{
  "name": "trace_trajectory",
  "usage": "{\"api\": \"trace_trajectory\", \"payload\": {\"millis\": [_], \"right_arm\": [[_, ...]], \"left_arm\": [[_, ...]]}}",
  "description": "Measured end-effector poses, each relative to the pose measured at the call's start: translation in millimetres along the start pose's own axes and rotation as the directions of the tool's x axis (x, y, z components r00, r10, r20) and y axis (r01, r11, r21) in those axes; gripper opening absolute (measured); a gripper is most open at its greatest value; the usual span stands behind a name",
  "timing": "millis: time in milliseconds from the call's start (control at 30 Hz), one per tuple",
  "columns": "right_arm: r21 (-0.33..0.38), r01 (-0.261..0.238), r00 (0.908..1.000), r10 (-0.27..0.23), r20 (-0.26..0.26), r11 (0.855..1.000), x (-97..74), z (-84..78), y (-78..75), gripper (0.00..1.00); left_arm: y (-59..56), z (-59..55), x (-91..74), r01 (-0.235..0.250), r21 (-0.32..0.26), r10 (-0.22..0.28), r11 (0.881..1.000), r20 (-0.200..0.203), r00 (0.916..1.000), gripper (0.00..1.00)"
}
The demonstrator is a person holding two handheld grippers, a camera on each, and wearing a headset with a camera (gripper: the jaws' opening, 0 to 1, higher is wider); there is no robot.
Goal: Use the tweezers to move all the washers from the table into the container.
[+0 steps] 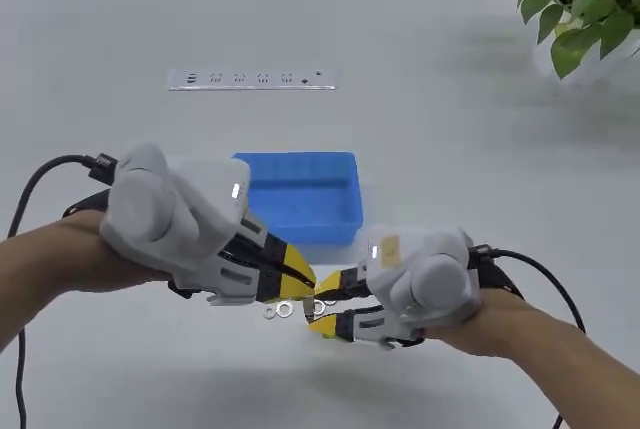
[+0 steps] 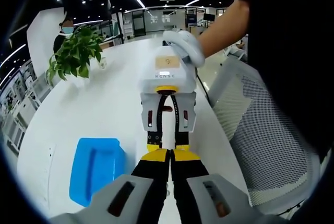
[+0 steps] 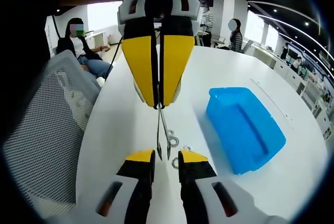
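Several washers [image 3: 173, 141] lie on the white tabletop [image 3: 120, 130], just beside and beneath the tips of the right gripper [image 3: 167, 157]. Its jaws stand a narrow way apart, with the points of the tweezers [image 3: 160, 130] between them. The left gripper [image 3: 158, 101] faces it tip to tip, clamped on the tweezers' other end. The blue container [image 3: 245, 127] sits beside both grippers' tips, apart from the washers.
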State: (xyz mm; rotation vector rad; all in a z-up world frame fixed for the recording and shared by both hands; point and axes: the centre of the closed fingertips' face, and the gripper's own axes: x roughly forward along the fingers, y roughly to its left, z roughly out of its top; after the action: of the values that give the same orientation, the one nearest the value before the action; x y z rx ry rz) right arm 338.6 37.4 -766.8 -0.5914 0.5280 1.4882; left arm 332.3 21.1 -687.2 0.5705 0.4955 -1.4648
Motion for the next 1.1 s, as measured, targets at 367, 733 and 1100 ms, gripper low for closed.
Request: {"api": "trace_trajectory", "payload": {"millis": [367,733,1100], "right_arm": [[0.059,0.043,0.9991,-0.043,-0.003,0.997,-15.4,-12.4,-7.4,0.27],[0.083,0.065,0.9979,-0.065,-0.006,0.994,-21.8,-19.0,-9.5,0.28],[0.086,0.069,0.9976,-0.068,-0.006,0.994,-21.4,-20.1,-9.9,0.27]], "left_arm": [[6.9,3.1,0.4,-0.006,0.007,0.006,1.0,0.004,1.0,0.04],[10.1,-0.4,1.1,-0.007,0.006,0.007,1.0,0.0,1.0,0.04],[12.6,-2.3,5.9,0.003,0.003,-0.003,1.0,0.002,1.0,0.04]]}}
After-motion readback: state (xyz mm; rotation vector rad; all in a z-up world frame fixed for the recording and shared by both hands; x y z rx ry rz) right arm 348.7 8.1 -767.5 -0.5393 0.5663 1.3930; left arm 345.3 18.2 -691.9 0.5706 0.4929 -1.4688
